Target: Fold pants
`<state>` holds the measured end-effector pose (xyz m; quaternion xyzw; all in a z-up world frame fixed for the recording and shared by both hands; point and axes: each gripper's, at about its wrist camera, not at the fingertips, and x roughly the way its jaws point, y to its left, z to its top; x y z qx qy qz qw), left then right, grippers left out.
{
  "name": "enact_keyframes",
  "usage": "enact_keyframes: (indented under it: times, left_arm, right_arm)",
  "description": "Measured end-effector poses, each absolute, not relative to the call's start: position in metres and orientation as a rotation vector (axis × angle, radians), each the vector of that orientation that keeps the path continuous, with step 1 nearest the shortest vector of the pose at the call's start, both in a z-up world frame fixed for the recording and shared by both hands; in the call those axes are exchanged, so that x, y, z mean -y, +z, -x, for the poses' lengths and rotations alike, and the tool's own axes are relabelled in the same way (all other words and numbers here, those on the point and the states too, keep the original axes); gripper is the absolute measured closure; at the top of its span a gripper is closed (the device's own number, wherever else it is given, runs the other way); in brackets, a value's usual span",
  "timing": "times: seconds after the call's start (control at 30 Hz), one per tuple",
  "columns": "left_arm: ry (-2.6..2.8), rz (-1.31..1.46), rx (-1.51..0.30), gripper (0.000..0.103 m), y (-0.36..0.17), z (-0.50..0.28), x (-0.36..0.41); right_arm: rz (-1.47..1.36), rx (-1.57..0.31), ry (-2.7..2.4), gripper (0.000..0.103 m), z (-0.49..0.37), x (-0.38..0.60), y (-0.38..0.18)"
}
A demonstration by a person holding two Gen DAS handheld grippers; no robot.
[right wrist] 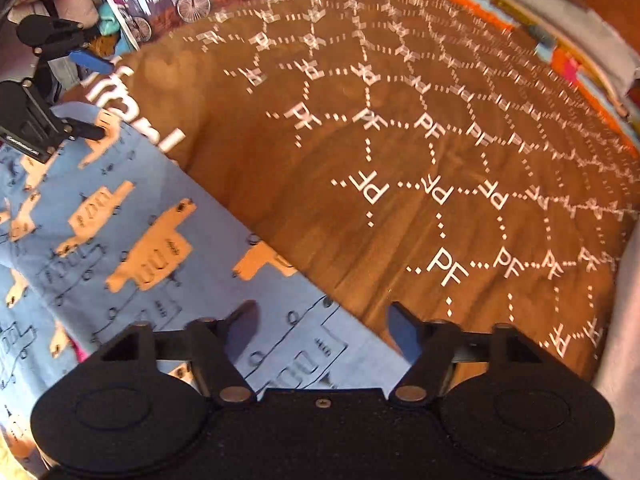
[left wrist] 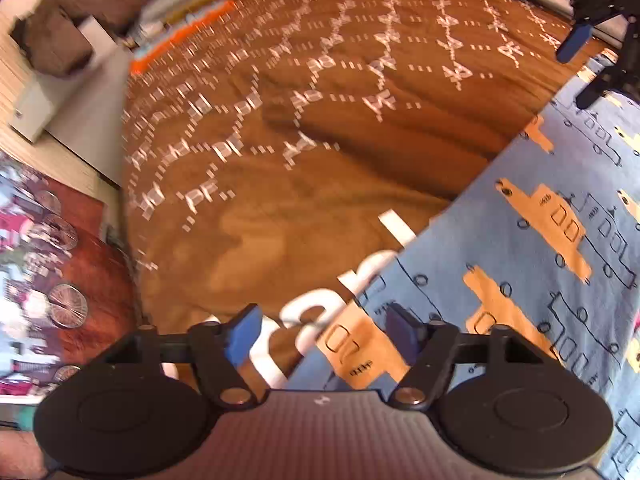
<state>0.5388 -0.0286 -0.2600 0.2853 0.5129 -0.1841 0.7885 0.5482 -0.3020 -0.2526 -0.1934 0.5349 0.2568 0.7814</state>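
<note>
While both point steeply down, each hand-held gripper (left wrist: pixel 320 330) (right wrist: pixel 322 326) hangs part-open, empty, over the pants' (left wrist: pixel 540 248) edge.

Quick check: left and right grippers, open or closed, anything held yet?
Left gripper: open, holding nothing, jaws straddling the edge of the blue pants.
Right gripper: open, holding nothing, jaws above the pants' edge on the brown blanket.
</note>
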Motion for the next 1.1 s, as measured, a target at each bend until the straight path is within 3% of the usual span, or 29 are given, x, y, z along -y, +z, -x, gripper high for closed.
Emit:
enact_keyframes:
  times: [0.13,0.17,0.23,0.3,0.33,0.37,0.43,0.47,0.63,0.77,0.9,0.93,0.97,1.0,1.03,1.1]
  left_arm:
    - [-0.459,-0.607,-1.18,0.046,-0.271,-0.543,0.023]
    - [-0.463,-0.608,-1.196,0.056,-0.275,-0.543,0.022]
    - [-0.463,-0.591,-1.221,0.066,-0.279,-0.544,0.019]
    - [-0.476,-0.568,-1.231,0.082,-0.28,-0.545,0.018]
    - [-0.485,-0.563,-1.238,0.096,-0.28,-0.545,0.018]
    - [-0.487,-0.573,-1.238,0.1,-0.28,-0.544,0.02]
    - [-0.485,-0.595,-1.225,0.102,-0.277,-0.542,0.024]
    - [-0.48,-0.594,-1.214,0.103,-0.273,-0.541,0.024]
    - [-0.417,-0.476,-1.148,0.103,-0.245,-0.545,0.015]
    - [-0.346,-0.413,-1.162,0.103,-0.26,-0.561,0.01]
    - [-0.279,-0.346,-1.201,0.095,-0.272,-0.568,0.008]
    - [-0.273,-0.329,-1.195,0.082,-0.267,-0.565,0.005]
    - [-0.262,-0.321,-1.181,0.051,-0.26,-0.562,0.002]
    - [-0.241,-0.31,-1.156,0.037,-0.251,-0.557,-0.002]
    - [-0.219,-0.282,-1.122,0.026,-0.241,-0.548,-0.007]
    - [-0.242,-0.214,-1.086,0.023,-0.226,-0.526,-0.016]
  right_arm:
    - [0.435,-1.235,0.594,0.046,-0.564,0.304,-0.27]
    - [0.448,-1.243,0.598,0.047,-0.565,0.305,-0.273]
    - [0.454,-1.267,0.594,0.051,-0.567,0.307,-0.281]
    - [0.448,-1.282,0.588,0.06,-0.569,0.31,-0.288]
    - [0.444,-1.282,0.588,0.061,-0.568,0.31,-0.29]
    - [0.438,-1.28,0.593,0.065,-0.568,0.31,-0.291]
    - [0.438,-1.268,0.605,0.081,-0.565,0.308,-0.292]
    - [0.448,-1.257,0.602,0.099,-0.563,0.307,-0.292]
    - [0.476,-1.149,0.605,0.102,-0.556,0.309,-0.271]
    - [0.415,-1.076,0.518,0.102,-0.568,0.315,-0.266]
    - [0.471,-1.145,0.477,0.097,-0.576,0.302,-0.295]
    - [0.472,-1.129,0.463,0.093,-0.575,0.301,-0.292]
    - [0.457,-1.114,0.448,0.079,-0.572,0.303,-0.286]
    - [0.436,-1.097,0.433,0.065,-0.568,0.306,-0.277]
    - [0.409,-1.072,0.436,0.059,-0.562,0.31,-0.268]
    - [0.351,-1.04,0.471,0.039,-0.544,0.319,-0.251]
